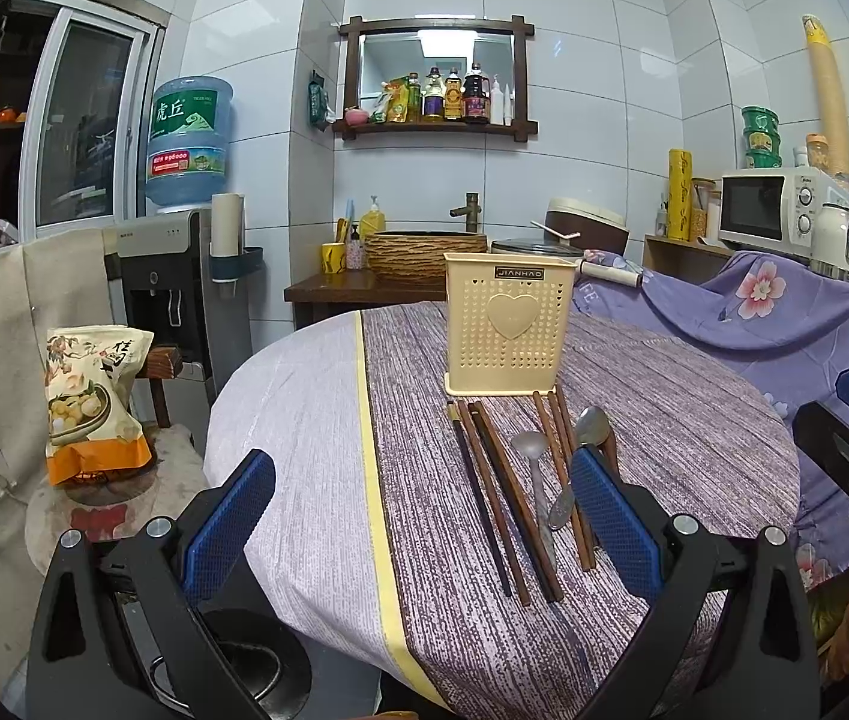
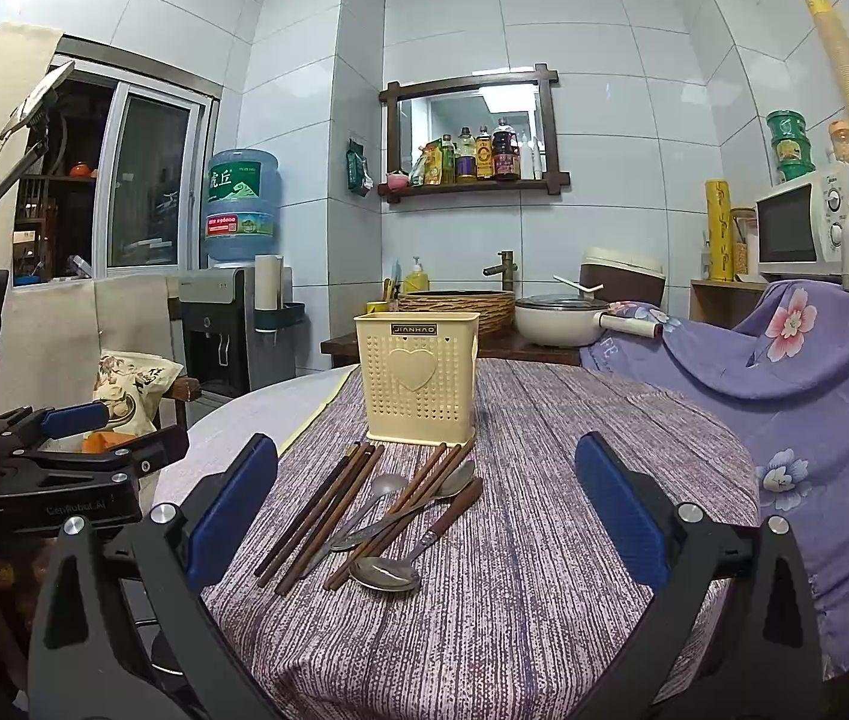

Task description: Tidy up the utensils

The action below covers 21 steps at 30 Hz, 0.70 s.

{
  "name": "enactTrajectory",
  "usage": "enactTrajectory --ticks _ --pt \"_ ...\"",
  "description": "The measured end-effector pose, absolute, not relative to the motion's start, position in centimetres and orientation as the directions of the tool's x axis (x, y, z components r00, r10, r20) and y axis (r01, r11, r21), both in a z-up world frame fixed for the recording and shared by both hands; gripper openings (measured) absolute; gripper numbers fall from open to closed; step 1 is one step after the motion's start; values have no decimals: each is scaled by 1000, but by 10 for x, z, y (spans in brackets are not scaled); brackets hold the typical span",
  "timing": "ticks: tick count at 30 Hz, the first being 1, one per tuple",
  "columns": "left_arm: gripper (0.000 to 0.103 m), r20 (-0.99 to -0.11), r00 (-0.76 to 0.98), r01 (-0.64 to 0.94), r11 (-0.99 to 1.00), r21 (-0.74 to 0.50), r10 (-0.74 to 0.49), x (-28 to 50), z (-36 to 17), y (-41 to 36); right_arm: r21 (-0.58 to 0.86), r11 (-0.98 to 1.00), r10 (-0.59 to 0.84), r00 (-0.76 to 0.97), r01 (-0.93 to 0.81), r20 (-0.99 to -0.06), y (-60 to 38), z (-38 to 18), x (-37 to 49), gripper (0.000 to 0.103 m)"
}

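Two grippers hover at the near edge of a round tabletop [image 2: 574, 480] draped in purple striped cloth. A cream perforated utensil holder [image 2: 418, 381] stands upright at the middle, far of the utensils. Chopsticks [image 2: 316, 516] and spoons [image 2: 385, 570] lie loose just near of the holder, long axes running near to far, fanned slightly. The left gripper [image 1: 424, 516] has its jaws wide apart and empty, the utensils lying ahead between them. The right gripper [image 2: 424, 507] is likewise spread and empty, the same utensils ahead between its jaws. Bare cloth lies to the right of the utensils; the tabletop edge curves close on the left.
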<state>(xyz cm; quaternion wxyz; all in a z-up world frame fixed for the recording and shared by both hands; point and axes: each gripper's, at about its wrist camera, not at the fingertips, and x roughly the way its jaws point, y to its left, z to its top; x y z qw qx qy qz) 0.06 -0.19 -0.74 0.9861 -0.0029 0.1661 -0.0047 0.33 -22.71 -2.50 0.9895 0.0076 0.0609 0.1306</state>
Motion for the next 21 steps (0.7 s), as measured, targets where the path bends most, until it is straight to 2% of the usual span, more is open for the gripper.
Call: enactTrajectory --ticks 21 --pt "97 -332 943 12 1000 -7 -13 1 -8 -2 32 965 262 957 -260 -122 -227 -27 3 98"
